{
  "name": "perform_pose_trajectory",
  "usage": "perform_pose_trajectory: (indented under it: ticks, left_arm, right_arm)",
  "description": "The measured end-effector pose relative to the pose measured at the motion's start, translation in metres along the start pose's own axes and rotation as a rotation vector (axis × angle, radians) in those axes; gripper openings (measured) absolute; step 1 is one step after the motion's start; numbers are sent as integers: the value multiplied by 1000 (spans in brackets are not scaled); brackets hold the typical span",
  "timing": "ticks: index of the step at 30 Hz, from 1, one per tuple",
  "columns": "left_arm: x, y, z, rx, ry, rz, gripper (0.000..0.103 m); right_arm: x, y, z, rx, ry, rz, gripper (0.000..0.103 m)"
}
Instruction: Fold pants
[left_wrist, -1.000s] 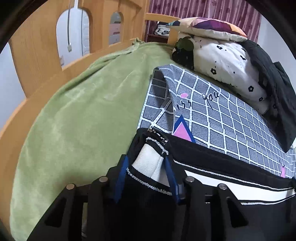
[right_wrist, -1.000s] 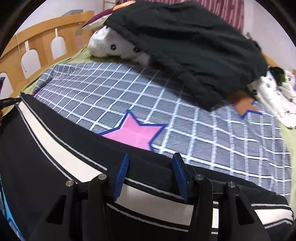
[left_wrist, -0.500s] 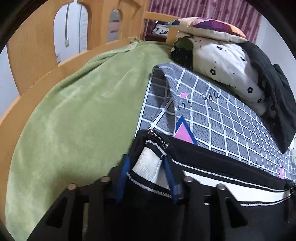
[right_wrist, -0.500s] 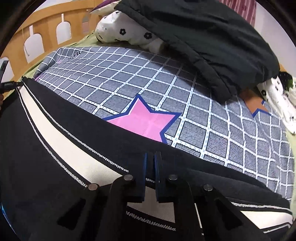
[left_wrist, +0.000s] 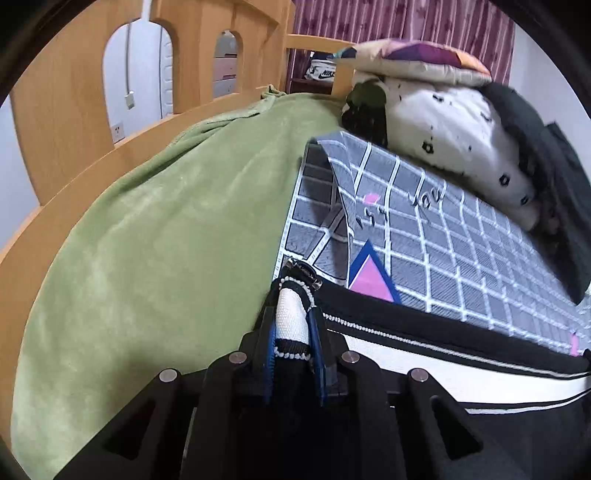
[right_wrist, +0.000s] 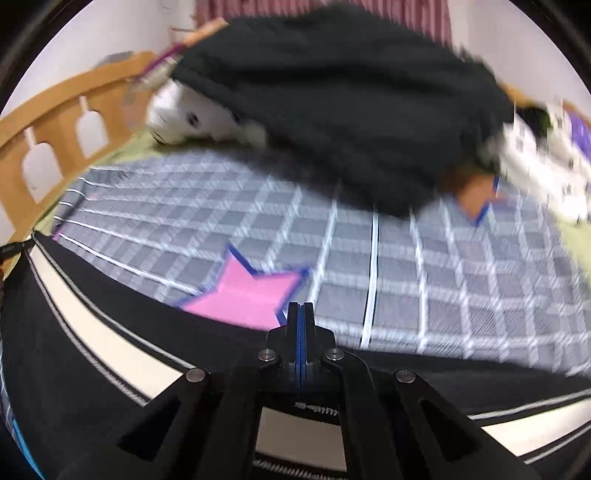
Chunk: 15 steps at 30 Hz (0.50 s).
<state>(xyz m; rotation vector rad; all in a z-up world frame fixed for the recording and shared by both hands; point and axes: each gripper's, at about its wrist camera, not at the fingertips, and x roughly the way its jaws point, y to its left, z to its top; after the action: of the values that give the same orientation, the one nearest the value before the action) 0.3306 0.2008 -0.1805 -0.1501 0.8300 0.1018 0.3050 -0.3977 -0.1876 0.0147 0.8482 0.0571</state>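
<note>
Black pants (left_wrist: 443, 369) with a white side stripe lie spread across the near part of the bed. In the left wrist view my left gripper (left_wrist: 293, 321) is closing on the pants' end corner, and the white stripe is bunched between its blue pads (left_wrist: 318, 343) beside a metal zip pull. The right wrist view is blurred by motion. There my right gripper (right_wrist: 300, 308) is shut, blue pads together, pinching the far black edge of the pants (right_wrist: 92, 332) just in front of a pink star.
A grey grid-patterned sheet (left_wrist: 461, 251) with pink stars covers the bed over a green blanket (left_wrist: 166, 240). A wooden bed rail (left_wrist: 66, 92) runs along the left. Pillows (left_wrist: 443, 118) and a black garment (right_wrist: 351, 110) pile up at the far end.
The left jaws have narrowed onto the pants' corner, squeezing the white stripe. The right jaws went from open astride the pants' edge to shut, and that hand has rolled and moved.
</note>
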Motion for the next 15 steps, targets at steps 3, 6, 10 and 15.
perform_pose_trajectory:
  ticks: [3, 6, 10, 15]
  left_arm:
    - [-8, -6, -1, 41, -15, 33, 23]
    - [-15, -3, 0, 21, -16, 50, 48]
    - [-23, 2, 4, -26, -41, 11, 65]
    - [-18, 2, 4, -22, -21, -2, 65]
  right_arm:
    - [2, 3, -3, -27, 15, -17, 0]
    - [-18, 2, 4, -41, -21, 45, 11]
    - [-32, 3, 5, -57, -49, 120, 57]
    - [-6, 19, -9, -145, 60, 101, 57]
